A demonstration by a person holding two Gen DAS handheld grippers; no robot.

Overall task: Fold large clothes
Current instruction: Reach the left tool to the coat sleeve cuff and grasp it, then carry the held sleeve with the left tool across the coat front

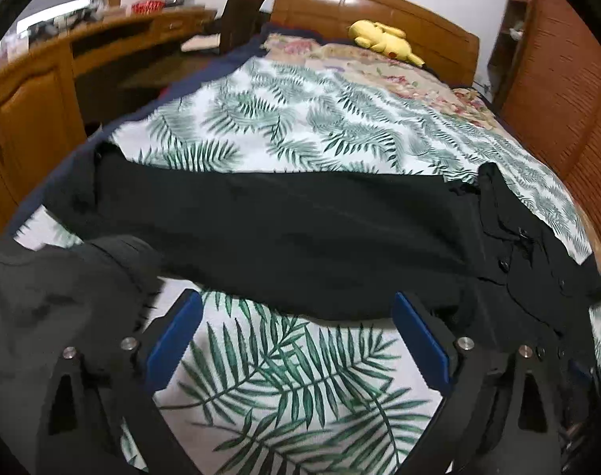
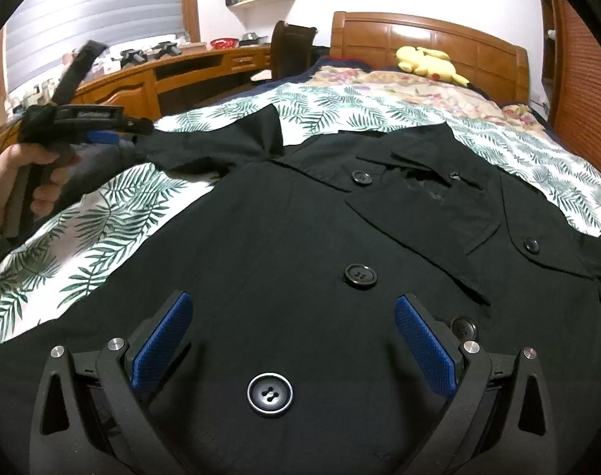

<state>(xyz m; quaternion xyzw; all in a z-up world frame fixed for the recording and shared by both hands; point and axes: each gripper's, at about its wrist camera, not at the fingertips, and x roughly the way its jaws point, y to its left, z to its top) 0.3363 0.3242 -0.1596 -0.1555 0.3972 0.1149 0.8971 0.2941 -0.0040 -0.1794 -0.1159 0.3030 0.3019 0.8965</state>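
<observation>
The black coat (image 2: 320, 237) lies front-up across the bed (image 1: 300, 126), one sleeve (image 1: 260, 229) stretched sideways over the leaf-print sheet. The left gripper (image 1: 296, 336) hovers just short of that sleeve, blue pads spread wide, nothing between them. The right gripper (image 2: 296, 340) hangs over the buttoned chest, equally agape and empty. To fold well, I'd pinch the sleeve near its cuff and lay it flat across the chest. The cloth looks thin, matte and limp, the buttons (image 2: 269, 392) glossy discs.
</observation>
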